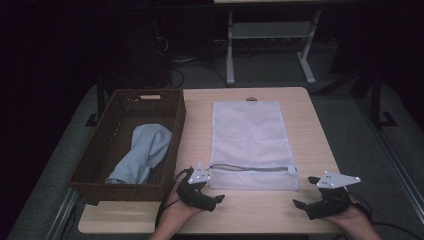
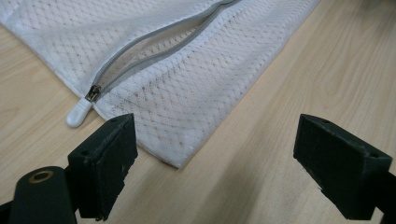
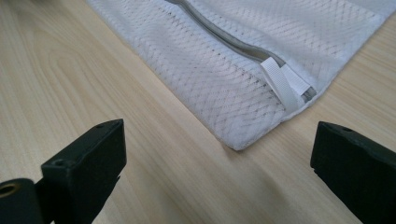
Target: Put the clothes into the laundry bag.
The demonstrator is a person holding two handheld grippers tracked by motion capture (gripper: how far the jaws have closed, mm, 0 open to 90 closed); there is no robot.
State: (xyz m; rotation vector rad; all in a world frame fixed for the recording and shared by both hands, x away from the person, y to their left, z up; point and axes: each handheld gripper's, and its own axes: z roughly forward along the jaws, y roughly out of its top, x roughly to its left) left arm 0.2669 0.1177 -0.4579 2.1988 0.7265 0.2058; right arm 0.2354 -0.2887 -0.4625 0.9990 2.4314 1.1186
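Both tools wide and empty at the mesh bag's near corners.
The mesh bag (image 1: 252, 145) lay mid-worktop, zipper (image 1: 250, 167) along its near edge; left tool (image 1: 212, 199) was nearer than the right tool (image 1: 306, 192).

One mesh laundry bag (image 1: 252, 140), one wicker basket (image 1: 100, 155), one blue cloth (image 1: 142, 152), two hand-held grippers, left (image 1: 212, 198) and right (image 1: 306, 192).

My light wooden bench (image 1: 300, 130) stands on a grey carpeted floor (image 1: 350, 125) in a dim room. Beyond its far edge the white metal legs of another table (image 1: 230, 55) rise into shadow, with dark cables (image 1: 195, 67) looping on the floor beside them. The back of the room is almost black.
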